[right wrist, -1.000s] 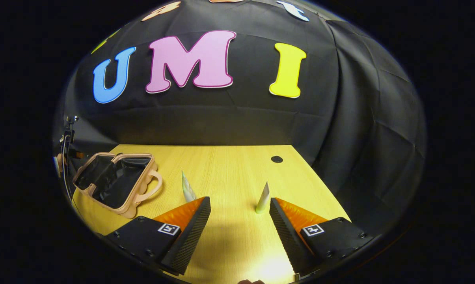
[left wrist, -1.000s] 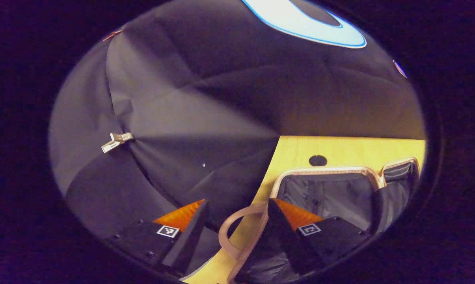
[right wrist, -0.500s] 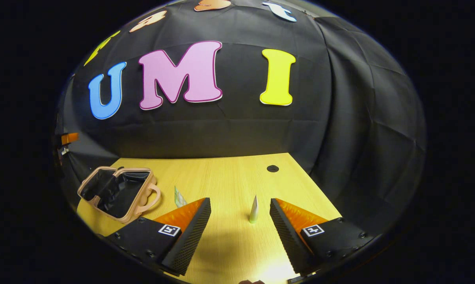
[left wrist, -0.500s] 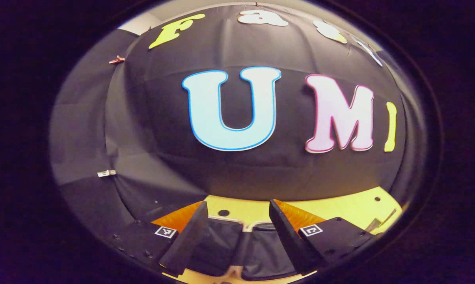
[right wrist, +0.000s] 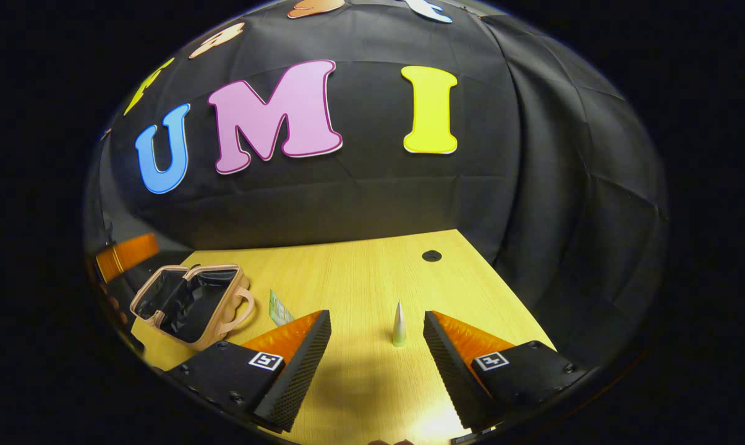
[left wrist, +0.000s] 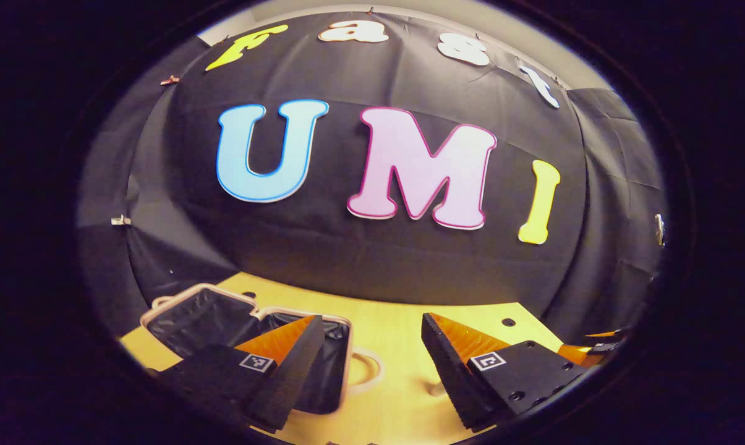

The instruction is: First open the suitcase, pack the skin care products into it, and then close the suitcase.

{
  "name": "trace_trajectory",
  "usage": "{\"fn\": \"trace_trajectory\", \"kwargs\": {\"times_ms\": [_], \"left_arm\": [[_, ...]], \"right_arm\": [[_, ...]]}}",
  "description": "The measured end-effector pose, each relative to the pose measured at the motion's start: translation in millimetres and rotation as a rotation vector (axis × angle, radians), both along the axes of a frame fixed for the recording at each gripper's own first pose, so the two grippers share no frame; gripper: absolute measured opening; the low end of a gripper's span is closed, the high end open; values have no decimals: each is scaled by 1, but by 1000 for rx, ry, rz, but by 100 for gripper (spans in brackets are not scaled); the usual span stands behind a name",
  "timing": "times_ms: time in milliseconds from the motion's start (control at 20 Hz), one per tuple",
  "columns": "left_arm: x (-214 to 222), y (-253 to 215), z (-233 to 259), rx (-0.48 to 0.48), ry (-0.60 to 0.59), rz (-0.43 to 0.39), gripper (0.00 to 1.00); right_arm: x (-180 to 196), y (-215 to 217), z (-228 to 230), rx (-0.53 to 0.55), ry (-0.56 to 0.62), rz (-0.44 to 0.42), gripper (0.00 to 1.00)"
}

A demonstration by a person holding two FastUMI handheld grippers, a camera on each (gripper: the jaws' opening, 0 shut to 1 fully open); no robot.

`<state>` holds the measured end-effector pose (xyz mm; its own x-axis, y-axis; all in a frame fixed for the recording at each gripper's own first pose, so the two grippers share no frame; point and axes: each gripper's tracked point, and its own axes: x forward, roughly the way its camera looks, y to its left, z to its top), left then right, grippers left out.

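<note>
A small beige suitcase (right wrist: 190, 303) lies open on the wooden table (right wrist: 360, 272), its black lining bare. In the left gripper view the suitcase (left wrist: 202, 288) sits at the lower left, partly behind my left gripper (left wrist: 369, 364), which is open and holds nothing. A pale pointed tube (right wrist: 399, 322) stands upright on the table, just ahead of my open right gripper (right wrist: 375, 364) and between the lines of its fingers. A green and white tube (right wrist: 278, 307) stands right of the suitcase, half hidden by a finger.
A round cable hole (right wrist: 431, 255) is near the table's far right corner. The black cloth wall closes off the back and right sides. The left gripper's body (right wrist: 128, 254) shows at the far left of the right gripper view, beyond the suitcase.
The left gripper has swung up and to the right, away from the suitcase, which now sits at its lower left. The right gripper has shifted slightly, bringing the pointed tube to the middle between its fingers.
</note>
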<state>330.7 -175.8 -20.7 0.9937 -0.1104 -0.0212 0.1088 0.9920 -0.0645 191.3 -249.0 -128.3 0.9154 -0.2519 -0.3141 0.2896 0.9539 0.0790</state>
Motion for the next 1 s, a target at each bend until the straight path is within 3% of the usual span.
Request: {"fn": "trace_trajectory", "kwargs": {"times_ms": [100,300,450,650,1000], "left_arm": [[-3,-39,-34,-31,39,-87,99],[7,-90,-103,91,141,-191,96],[37,-111,-134,122,187,-249,96],[82,-123,-180,150,262,-215,97],[120,-136,-210,107,326,-101,92]], "right_arm": [[6,-2,-9,-8,13,8,96],[21,-13,-35,-5,53,18,96],[34,-24,-52,55,71,-12,96],[55,-39,-74,79,95,-6,96],[89,-47,-105,82,116,9,96]]}}
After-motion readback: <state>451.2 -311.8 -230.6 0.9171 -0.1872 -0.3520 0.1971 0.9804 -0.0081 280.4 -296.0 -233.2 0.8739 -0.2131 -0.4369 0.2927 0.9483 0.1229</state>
